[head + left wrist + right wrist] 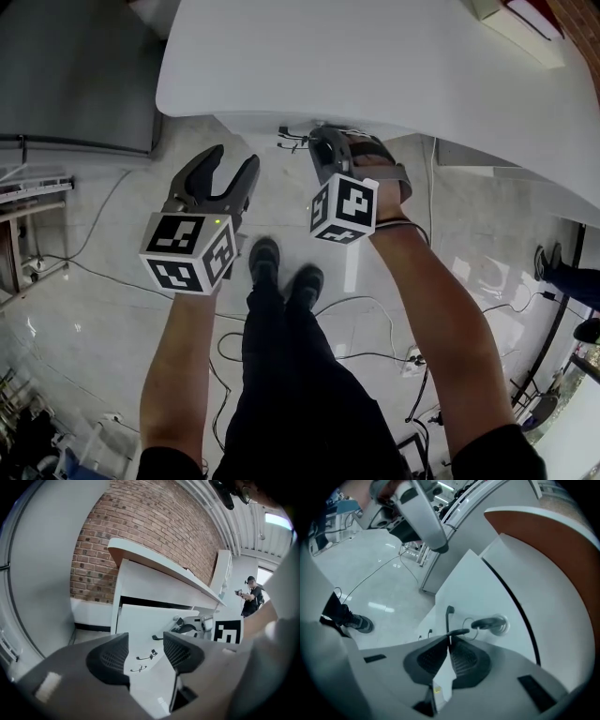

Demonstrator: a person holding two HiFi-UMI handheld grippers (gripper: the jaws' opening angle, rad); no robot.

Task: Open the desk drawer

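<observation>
Right claw [449, 637] pinched together on the thin dark pull [449, 615] of the desk drawer [487, 583], under the white tabletop [375, 56]. Hold is at the tips only, so it will likely slip off on the draw. Key [483, 623] just beside may snag. Left claw [146, 643] apart, empty.

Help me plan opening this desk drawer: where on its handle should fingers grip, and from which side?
Grip the thin black bar of the handle, coming straight at the drawer front: it stands off the panel, so fingers fit either side. The right gripper pinches it.
</observation>
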